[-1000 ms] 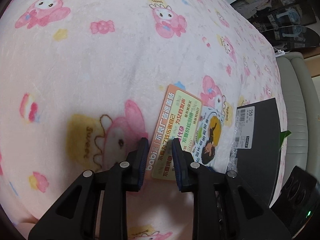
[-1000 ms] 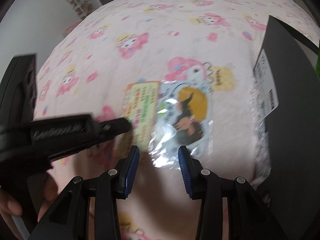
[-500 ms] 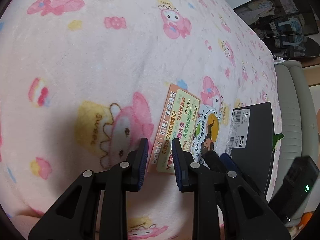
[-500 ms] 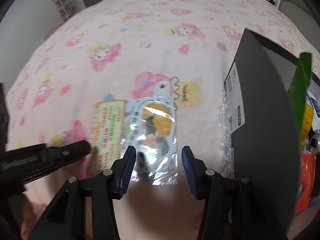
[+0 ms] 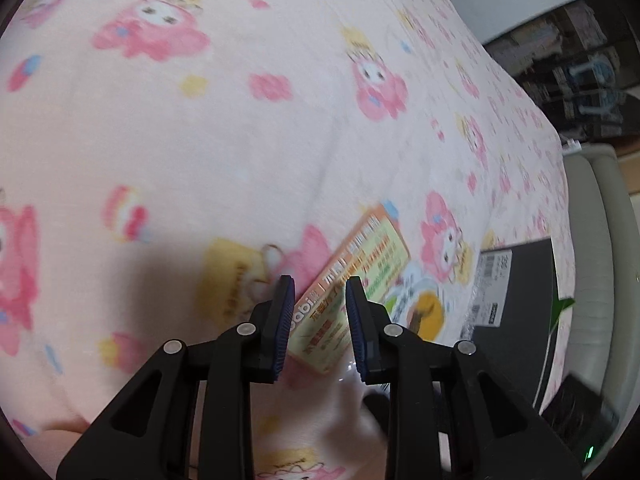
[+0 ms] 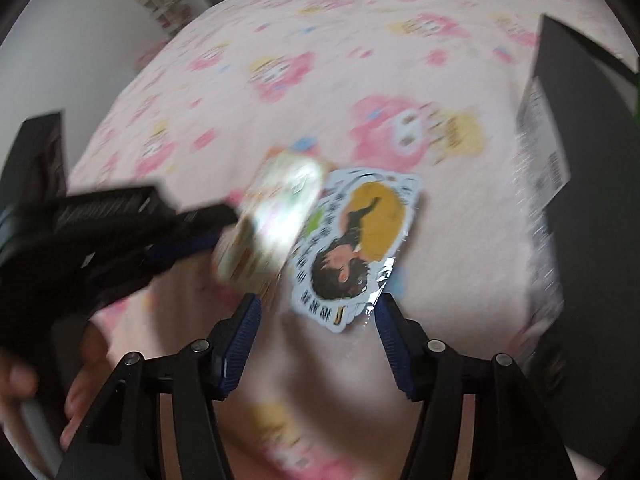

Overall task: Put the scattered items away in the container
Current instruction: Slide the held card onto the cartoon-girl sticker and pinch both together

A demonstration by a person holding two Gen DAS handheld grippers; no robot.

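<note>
While your left gripper (image 5: 318,320) pinches the orange-and-yellow printed card (image 5: 352,292) and the right gripper (image 6: 316,340) spreads empty around the glossy cartoon sticker packet (image 6: 356,240) on the pink blanket (image 5: 240,140), lower squarely, then carry both into the black box (image 6: 592,200).

Bed: pink cartoon-print blanket (image 5: 248,152) covers it;
Wall: plain white (image 6: 60,40), far shelf (image 6: 164,4) blurred;
Sofa: pale cushions (image 5: 592,240) beside bed
</note>
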